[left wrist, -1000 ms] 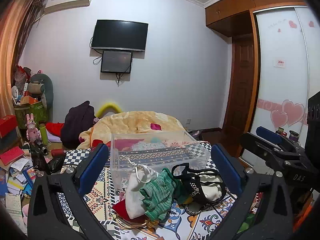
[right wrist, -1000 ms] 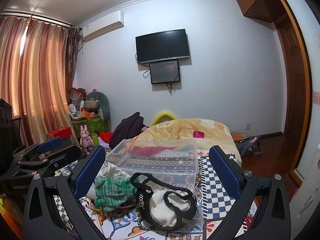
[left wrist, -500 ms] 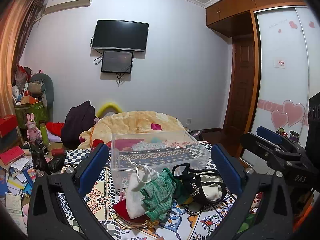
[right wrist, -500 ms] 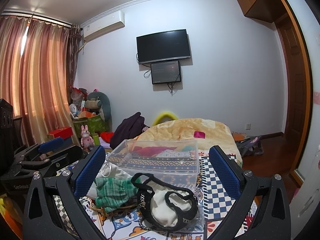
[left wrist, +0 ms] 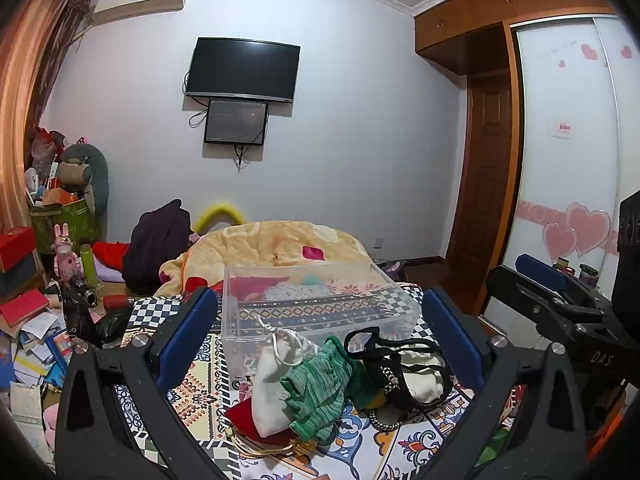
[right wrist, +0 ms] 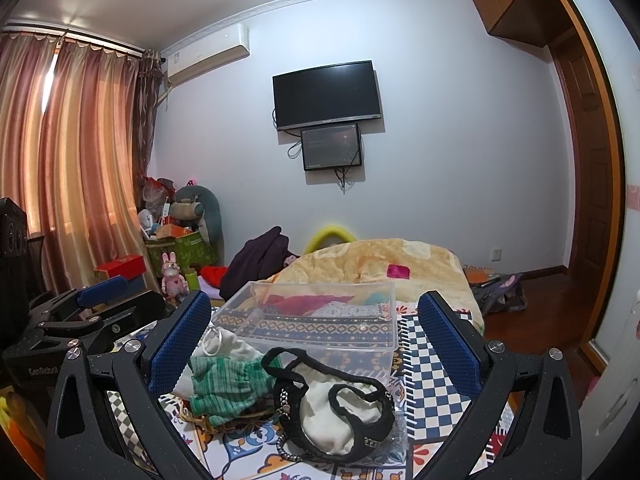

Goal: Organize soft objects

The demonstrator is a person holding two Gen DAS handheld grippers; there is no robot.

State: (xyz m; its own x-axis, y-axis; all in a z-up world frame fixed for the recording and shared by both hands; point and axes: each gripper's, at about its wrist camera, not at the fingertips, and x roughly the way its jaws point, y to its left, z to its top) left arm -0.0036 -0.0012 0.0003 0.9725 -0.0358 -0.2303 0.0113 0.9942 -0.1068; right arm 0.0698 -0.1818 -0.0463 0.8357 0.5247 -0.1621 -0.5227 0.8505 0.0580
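A heap of soft things lies on the patterned bedspread [left wrist: 200,384]: a white drawstring pouch [left wrist: 276,380], a green knitted cloth [left wrist: 320,388], a red cloth [left wrist: 244,416] and a cream bag with black straps [left wrist: 416,376]. Behind them stands a clear plastic bin [left wrist: 316,300]. My left gripper [left wrist: 320,336] is open and empty, hovering before the heap. My right gripper [right wrist: 316,340] is open and empty too, over the green cloth [right wrist: 228,384] and cream bag [right wrist: 328,412], with the bin [right wrist: 316,320] beyond.
A yellow quilt [left wrist: 276,244] and dark clothing [left wrist: 156,244] lie behind the bin. Books and toys clutter the floor at left [left wrist: 28,340]. A wardrobe [left wrist: 568,160] and door [left wrist: 484,168] stand at right. The other gripper shows at right [left wrist: 560,300].
Nothing has visibly changed beyond a very slight drift of both views; both grippers stay open over the heap.
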